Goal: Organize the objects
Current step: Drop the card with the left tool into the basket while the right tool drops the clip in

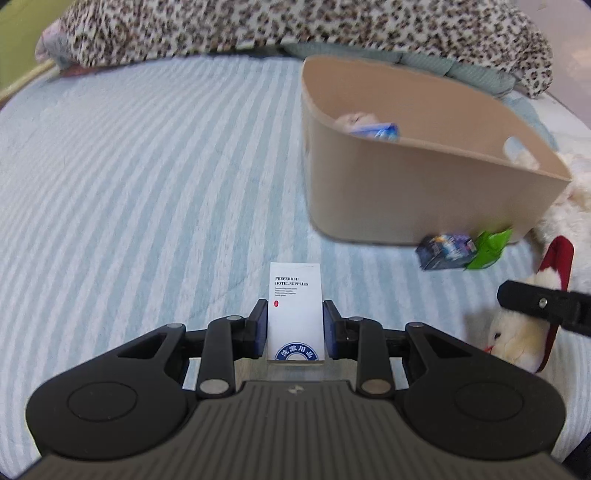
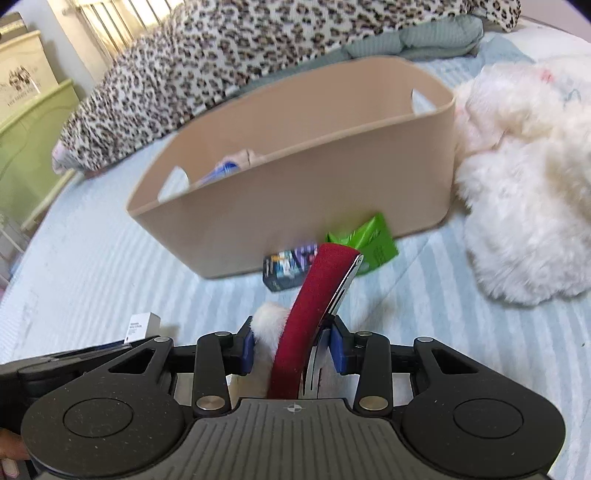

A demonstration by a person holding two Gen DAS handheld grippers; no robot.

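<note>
Nearest us, our left gripper [image 1: 294, 325] clamps a small white box [image 1: 295, 314] printed "PREFERRED HOTEL SUPPLIES", held above the blue-and-white striped bedspread [image 1: 129, 192]. Our right gripper [image 2: 291, 349] is closed on a red headband [image 2: 314, 295] with white fluff. At about one o'clock from the left gripper sits the tan basket [image 1: 406, 192], with a blue packet [image 1: 380, 130] inside; a dark carton [image 1: 443, 251] and a green packet [image 1: 487, 249] lie against its near wall. A leopard-print blanket [image 1: 258, 26] is heaped at twelve o'clock, a white plush toy [image 2: 524, 192] at two o'clock of the right gripper, green furniture [image 2: 26, 140] at ten.
</note>
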